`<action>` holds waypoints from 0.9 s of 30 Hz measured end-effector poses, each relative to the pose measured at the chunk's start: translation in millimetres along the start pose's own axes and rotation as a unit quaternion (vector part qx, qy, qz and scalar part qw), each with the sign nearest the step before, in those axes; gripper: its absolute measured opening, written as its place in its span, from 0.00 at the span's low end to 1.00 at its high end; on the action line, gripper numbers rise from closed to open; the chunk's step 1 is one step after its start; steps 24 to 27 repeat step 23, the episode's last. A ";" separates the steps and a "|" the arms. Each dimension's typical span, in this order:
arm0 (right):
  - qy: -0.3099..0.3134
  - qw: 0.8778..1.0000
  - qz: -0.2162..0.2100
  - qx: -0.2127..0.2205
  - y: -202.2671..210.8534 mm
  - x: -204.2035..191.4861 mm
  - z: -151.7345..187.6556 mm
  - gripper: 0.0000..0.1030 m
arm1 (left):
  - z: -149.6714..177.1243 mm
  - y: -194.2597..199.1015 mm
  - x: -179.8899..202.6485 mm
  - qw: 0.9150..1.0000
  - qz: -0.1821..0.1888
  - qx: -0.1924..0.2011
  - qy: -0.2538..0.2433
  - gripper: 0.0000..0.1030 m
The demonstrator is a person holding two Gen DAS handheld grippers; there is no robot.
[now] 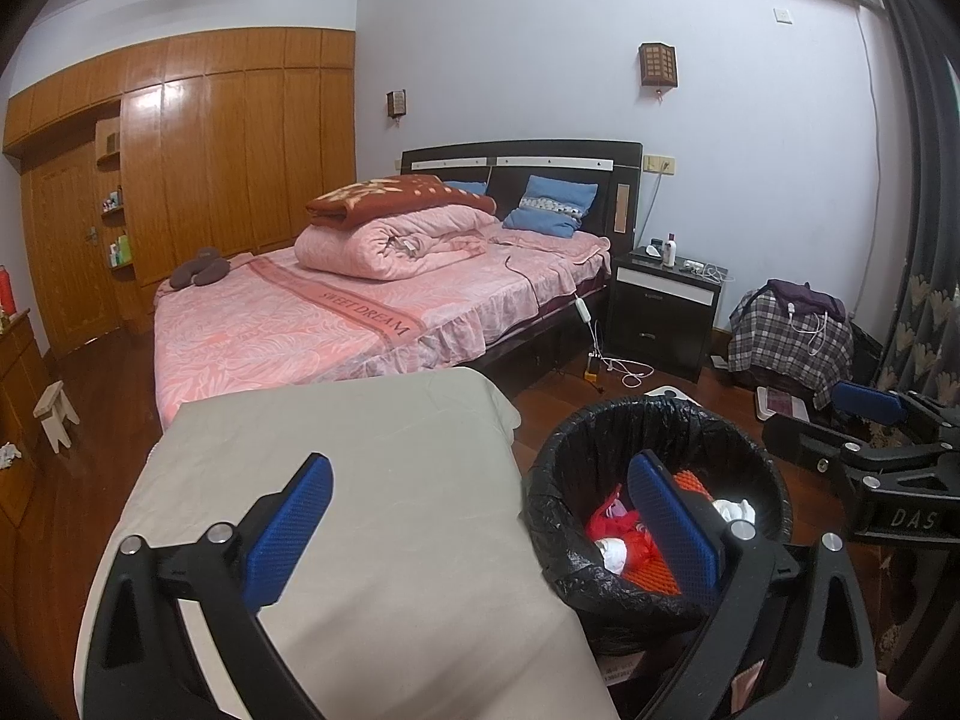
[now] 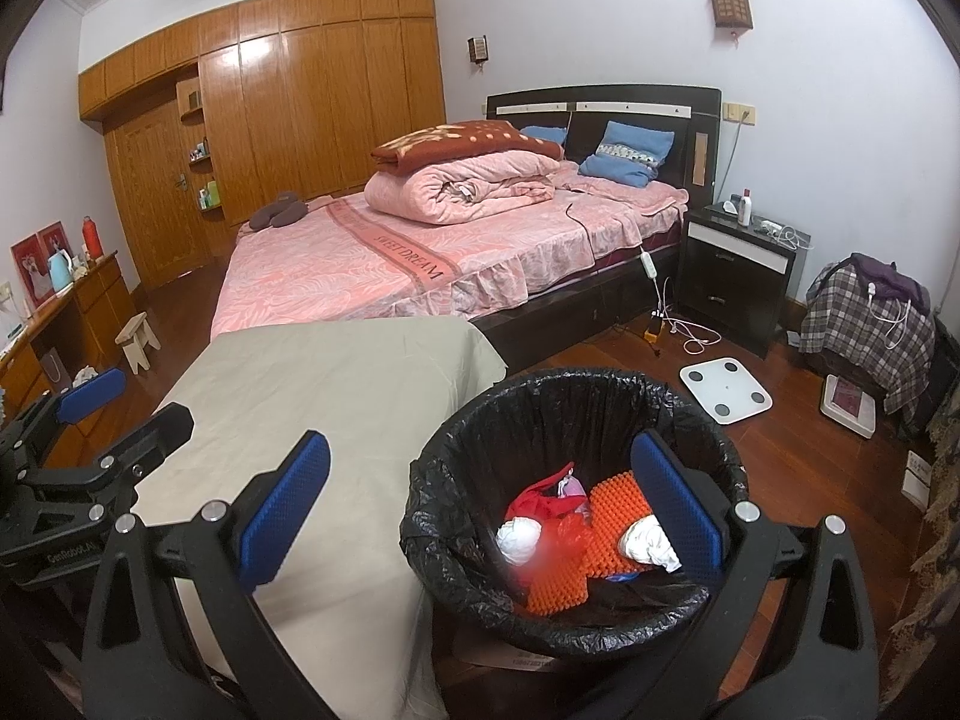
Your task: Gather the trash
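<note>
Trash sits inside a round bin lined with a black plastic bag [image 2: 576, 420], low and right of centre in both wrist views: a red plastic bag [image 2: 543, 495], two crumpled white paper wads [image 2: 521, 540], and an orange bumpy foam mat [image 2: 600, 546]. Part of the red bag is blurred.

The right gripper [image 2: 480, 516] has its blue-padded fingers [image 2: 282, 510] spread wide and empty; one hangs over the bin's right rim, the other over a beige cloth-covered table [image 2: 312, 396]. The left gripper [image 1: 480, 534] is spread just as wide, holding nothing, its right finger overlapping the bin.

Each gripper shows at the edge of the other's view, partly cut off.

Beyond lies a bed with a pink patterned sheet [image 2: 384, 264], a white bathroom scale [image 2: 726, 390] on the wooden floor, and a black nightstand [image 2: 735, 276].
</note>
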State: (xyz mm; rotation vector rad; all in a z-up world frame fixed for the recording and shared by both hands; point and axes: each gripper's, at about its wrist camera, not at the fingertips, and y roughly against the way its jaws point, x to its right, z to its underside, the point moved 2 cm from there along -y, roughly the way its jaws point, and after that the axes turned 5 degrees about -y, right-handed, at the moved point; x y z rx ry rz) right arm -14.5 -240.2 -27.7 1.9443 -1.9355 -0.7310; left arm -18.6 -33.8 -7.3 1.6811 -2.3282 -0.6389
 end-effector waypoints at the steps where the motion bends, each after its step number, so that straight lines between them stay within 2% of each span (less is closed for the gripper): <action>1: 0.000 1.000 0.000 0.000 0.1 -0.7 -0.2 0.95 | -0.5 -0.5 0.4 1.000 0.000 0.000 0.000 0.94; 9: 0.000 1.000 0.000 0.000 0.2 0.1 -0.5 0.95 | 9.5 1.1 -3.1 1.000 0.001 -0.003 0.003 0.94; 27: -0.001 1.000 -0.001 -0.001 -0.3 -1.1 -0.7 0.95 | 8.0 -2.3 -3.1 1.000 0.001 -0.004 0.003 0.94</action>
